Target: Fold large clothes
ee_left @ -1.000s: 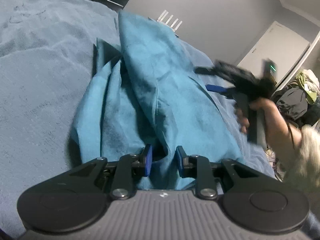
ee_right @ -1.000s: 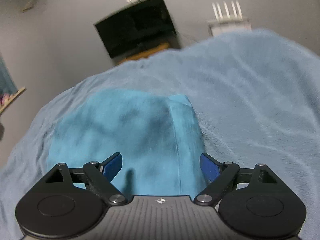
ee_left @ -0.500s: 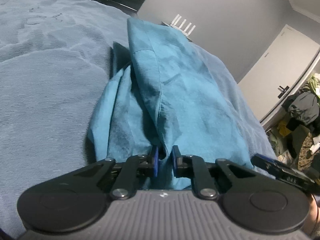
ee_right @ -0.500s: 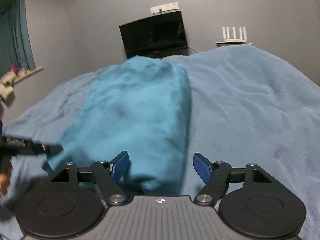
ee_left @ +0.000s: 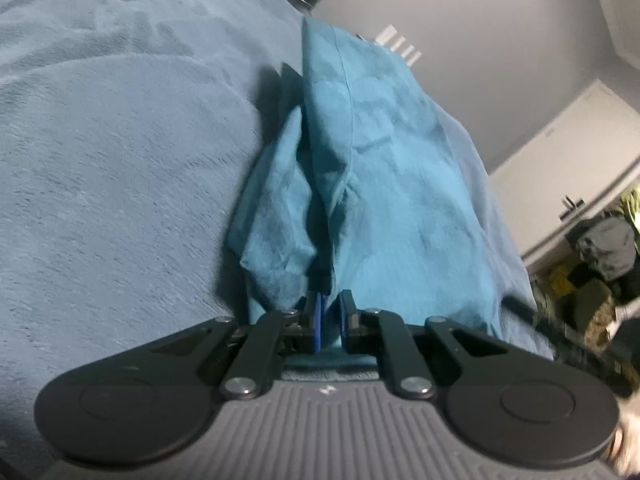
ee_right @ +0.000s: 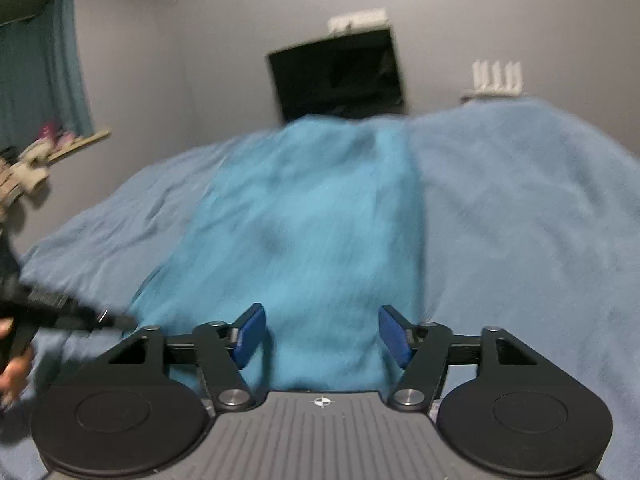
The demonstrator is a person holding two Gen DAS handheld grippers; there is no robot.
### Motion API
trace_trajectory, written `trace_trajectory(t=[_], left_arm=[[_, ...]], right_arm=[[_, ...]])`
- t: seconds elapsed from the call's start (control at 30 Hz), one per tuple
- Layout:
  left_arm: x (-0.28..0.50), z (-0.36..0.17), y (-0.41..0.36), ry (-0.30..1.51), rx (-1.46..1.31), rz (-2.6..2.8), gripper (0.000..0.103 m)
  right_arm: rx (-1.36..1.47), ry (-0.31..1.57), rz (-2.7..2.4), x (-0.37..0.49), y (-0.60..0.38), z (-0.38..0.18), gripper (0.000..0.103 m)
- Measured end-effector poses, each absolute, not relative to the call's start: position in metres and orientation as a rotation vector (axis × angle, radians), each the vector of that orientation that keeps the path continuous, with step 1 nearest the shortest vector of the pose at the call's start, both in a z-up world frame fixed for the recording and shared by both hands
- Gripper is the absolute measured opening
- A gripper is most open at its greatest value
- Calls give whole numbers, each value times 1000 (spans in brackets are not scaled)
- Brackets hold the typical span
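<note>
L claw point(ee_left: 330, 314) is pinching the teal garment point(ee_left: 384, 200) at its near edge on the bed point(ee_left: 112, 168); R claw point(ee_right: 321, 334) is gaping, just been narrowing, garment between pads, untouched.

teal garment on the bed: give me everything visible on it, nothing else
The teal garment is a soft, matte, suede-like cloth with a stitched seam, lying lengthwise on the lighter blue blanket, folded into a long strip with loose bunched layers along one side. The left gripper has just closed on its near edge; the right gripper stands open over the other near corner.
</note>
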State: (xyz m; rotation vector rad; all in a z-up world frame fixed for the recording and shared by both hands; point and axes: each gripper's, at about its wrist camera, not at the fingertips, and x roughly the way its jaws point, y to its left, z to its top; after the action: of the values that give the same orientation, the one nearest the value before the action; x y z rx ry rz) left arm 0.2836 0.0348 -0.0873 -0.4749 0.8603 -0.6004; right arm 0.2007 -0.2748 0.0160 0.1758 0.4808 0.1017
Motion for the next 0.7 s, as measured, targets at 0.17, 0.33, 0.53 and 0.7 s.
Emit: trace_trajectory(t=[0.17,0.33,0.53,0.7], left_arm=[[286,-91,24,870,-453,-612,6],[292,-91,23,873,-433,-626,6],[294,-97,29,885,-415,-646,6],[305,-101,28,902,-449,-663,6]], right_arm=[[160,525,44,254,-280,22,62],[81,499,-57,321,-259,19,66],[-24,519,-135,411,-236,28,73],[-116,526,-188,472,-213,31,78]])
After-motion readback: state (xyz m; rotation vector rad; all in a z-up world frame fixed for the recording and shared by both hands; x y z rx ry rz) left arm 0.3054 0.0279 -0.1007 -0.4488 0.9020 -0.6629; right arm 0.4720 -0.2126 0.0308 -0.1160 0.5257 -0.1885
